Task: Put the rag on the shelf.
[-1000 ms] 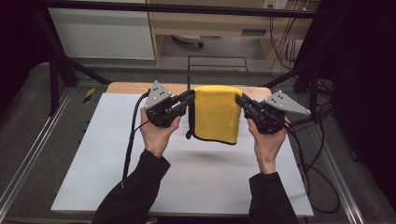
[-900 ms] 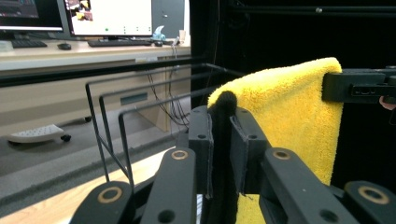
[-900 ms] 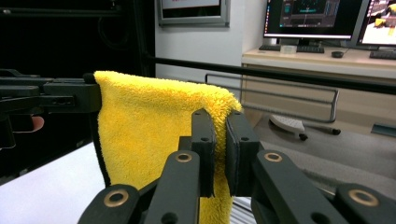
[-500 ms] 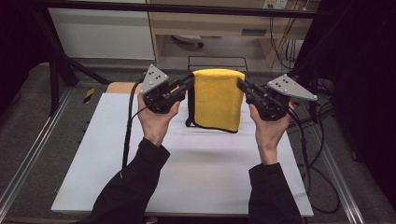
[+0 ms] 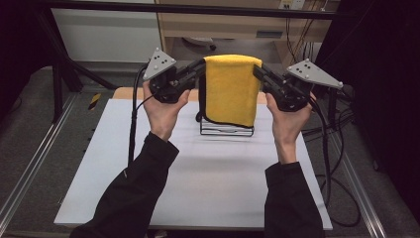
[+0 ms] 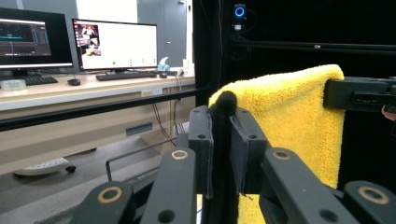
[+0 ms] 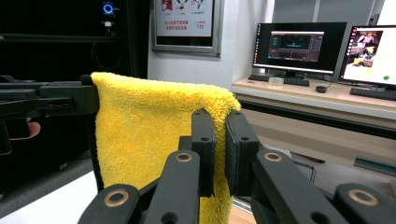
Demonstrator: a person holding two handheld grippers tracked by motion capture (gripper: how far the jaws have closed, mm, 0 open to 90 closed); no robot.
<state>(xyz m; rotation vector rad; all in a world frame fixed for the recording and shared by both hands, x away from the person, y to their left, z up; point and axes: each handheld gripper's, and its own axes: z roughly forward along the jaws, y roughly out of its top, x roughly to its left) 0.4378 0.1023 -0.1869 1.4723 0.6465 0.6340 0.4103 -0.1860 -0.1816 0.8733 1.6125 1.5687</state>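
A: Thing in hand? The folded yellow fluffy microfibre cloth with a black edge (image 5: 232, 89), upper centre of the high view, hanging in the air above the black wire rack (image 5: 227, 130) on the white table top (image 5: 198, 178).

B: Claws? The left gripper (image 5: 202, 66) pinches the cloth's top left corner, the right gripper (image 5: 257, 69) its top right corner. Both pairs of jaws are pressed together on fabric; in the left gripper view the black hem (image 6: 225, 140) sits between the pads.

A: Handling?

B: Probably light, soft and limp. It drapes straight down from the top fold, so it won't hold a shape alone. Not fragile. The pile looks grippy, so slip is unlikely.

A: Where to hold?

B: The top corners, as now, with the edge kept taut between the hands. A one-corner grip would likely let it sag and unfold.
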